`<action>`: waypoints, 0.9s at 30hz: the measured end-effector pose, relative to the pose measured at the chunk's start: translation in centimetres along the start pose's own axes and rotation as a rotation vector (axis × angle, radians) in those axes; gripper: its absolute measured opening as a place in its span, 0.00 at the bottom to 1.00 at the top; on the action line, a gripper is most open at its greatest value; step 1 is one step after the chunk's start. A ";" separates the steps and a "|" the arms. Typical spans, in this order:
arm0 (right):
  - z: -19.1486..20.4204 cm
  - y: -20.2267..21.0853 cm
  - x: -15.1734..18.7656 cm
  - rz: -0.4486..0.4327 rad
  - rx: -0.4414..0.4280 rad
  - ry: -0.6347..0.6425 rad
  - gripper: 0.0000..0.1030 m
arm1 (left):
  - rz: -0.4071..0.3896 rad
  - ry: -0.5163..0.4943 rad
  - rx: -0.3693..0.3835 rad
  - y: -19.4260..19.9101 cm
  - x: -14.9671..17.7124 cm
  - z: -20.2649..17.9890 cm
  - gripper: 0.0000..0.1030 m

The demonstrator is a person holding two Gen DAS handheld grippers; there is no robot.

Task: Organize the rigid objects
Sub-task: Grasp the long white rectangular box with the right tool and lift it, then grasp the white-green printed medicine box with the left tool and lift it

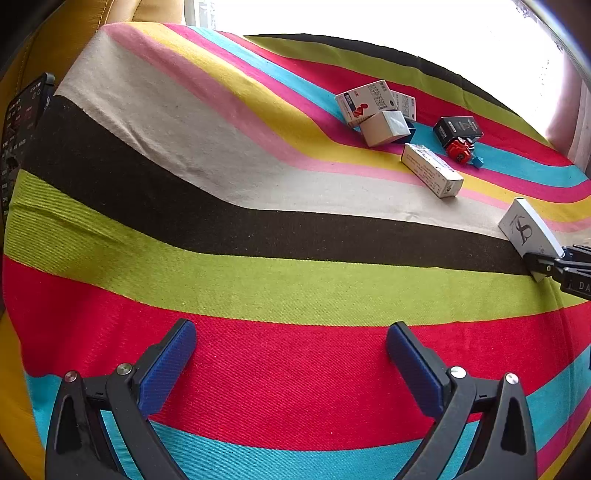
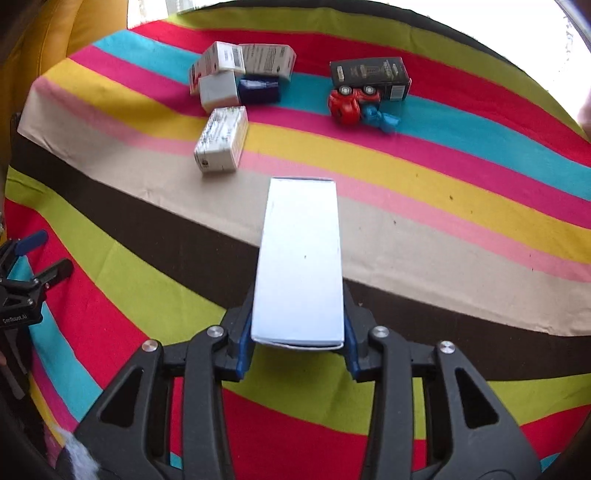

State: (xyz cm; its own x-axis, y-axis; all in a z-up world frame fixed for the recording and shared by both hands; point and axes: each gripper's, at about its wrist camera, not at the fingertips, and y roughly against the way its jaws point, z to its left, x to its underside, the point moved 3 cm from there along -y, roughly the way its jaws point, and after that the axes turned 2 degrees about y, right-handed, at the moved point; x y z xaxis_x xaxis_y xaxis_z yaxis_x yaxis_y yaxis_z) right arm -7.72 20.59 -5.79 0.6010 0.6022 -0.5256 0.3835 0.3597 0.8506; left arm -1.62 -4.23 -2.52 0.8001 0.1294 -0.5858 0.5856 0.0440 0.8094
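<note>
My right gripper (image 2: 297,343) is shut on a long white box (image 2: 300,258), which sticks out ahead of it over the striped cloth; the same white box (image 1: 526,229), with a black logo, shows at the right edge of the left wrist view, clamped by the right gripper (image 1: 543,264). My left gripper (image 1: 291,354) hangs open above the red stripe, with nothing between its blue pads. Further back lie a white printed carton (image 2: 221,138), a cluster of small boxes (image 2: 240,72), a black box (image 2: 371,77) and a red toy car (image 2: 351,103) with a blue piece (image 2: 382,120).
A striped cloth (image 1: 221,288) covers the whole surface. A yellow seat back (image 1: 74,29) rises at the far left, and a dark phone-like screen (image 1: 22,122) lies at the left edge. Bright window light washes out the far right.
</note>
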 end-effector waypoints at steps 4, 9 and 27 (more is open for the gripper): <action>-0.4 -0.3 -0.7 -0.045 0.000 -0.040 0.52 | 0.000 -0.001 -0.001 -0.1 0.0 0.0 1.00; -0.1 -1.2 -1.0 -0.098 0.076 -0.017 0.38 | 0.007 0.002 -0.006 -0.2 0.1 -0.1 1.00; -0.3 -1.3 -0.7 -0.128 0.058 -0.042 0.39 | 0.037 0.043 -0.061 -11.2 -12.2 -14.9 1.00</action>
State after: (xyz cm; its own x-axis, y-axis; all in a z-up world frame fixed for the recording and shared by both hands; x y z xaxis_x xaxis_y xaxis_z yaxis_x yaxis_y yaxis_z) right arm -8.90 19.92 -6.51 0.5727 0.5237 -0.6307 0.4981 0.3887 0.7751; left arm -19.92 8.42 -3.82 0.8139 0.1740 -0.5543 0.5458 0.0981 0.8322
